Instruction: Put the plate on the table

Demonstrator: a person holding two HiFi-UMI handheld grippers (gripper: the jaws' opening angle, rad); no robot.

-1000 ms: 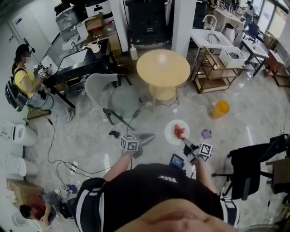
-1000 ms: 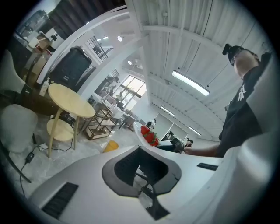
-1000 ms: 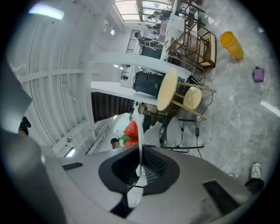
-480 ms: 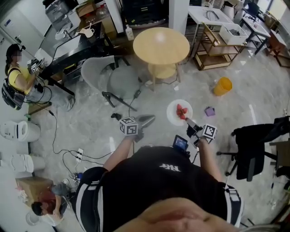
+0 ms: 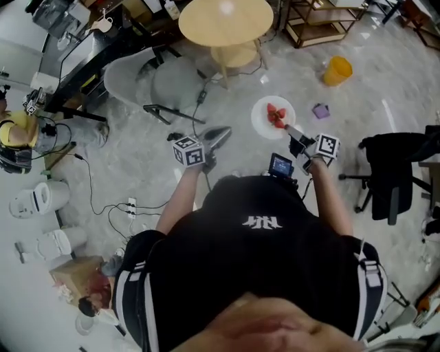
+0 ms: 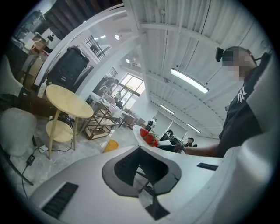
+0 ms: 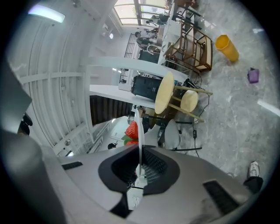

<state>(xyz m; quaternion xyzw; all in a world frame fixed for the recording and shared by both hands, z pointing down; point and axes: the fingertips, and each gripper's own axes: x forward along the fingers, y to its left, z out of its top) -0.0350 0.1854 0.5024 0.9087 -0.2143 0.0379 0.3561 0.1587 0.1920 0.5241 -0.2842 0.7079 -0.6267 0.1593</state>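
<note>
Right gripper point(image 7: 140, 164): jaws clenched on the near rim of the white plate point(image 5: 265, 118), which shows edge-on between the pads in the right gripper view. The plate juts beyond the jaw tips, upper right of centre in the head view, with strawberries point(image 5: 276, 115) on it. Left gripper point(image 5: 223, 132): jaws together, nothing between them, left of the plate and apart from it. Round wooden table point(image 5: 225, 20): farther on at top centre, well apart from the plate.
</note>
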